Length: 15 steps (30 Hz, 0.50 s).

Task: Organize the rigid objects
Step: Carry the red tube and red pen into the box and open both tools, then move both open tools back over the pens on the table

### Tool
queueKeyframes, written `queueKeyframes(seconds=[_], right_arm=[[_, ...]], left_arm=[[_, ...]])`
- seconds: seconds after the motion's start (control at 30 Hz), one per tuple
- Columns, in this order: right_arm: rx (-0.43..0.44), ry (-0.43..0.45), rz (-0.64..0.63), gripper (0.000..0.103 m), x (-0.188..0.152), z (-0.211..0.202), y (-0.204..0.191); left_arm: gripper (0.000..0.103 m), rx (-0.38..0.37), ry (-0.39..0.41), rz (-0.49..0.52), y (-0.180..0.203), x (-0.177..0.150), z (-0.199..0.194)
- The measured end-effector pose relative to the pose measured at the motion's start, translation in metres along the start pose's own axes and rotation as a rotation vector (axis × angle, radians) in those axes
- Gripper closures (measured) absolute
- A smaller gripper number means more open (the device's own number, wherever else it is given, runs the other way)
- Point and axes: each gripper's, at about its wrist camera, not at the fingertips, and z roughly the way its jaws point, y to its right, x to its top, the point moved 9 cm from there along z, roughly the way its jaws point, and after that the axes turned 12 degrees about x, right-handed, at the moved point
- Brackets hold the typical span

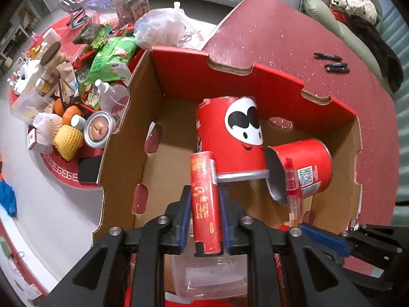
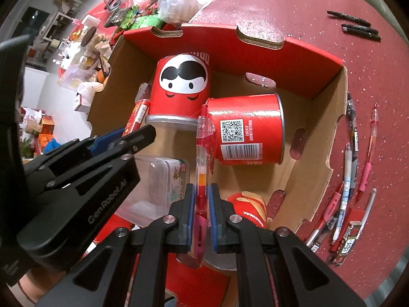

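Loading two slim items into the cardboard box at centre frame.
The red tube sat clamped in the left tool, its blue pads closed on both sides, above the box floor beside the tall chip can. The red pen was pinched in the right tool, tip near the short can. Next, judging by this, each needs lowering and releasing; more pens waited on the worktop at right.
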Motion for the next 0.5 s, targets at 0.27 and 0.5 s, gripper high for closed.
queueKeyframes(seconds=[0.27, 0.5], right_arm=[[0.031, 0.001, 0.010, 0.026, -0.003, -0.007, -0.002], [0.074, 0.080, -0.028, 0.024, -0.010, -0.053, 0.000]], left_arm=[[0.001, -0.036, -0.010, 0.013, 0.006, 0.000, -0.004], [0.001, -0.068, -0.002, -0.008, 0.009, -0.002, -0.021]])
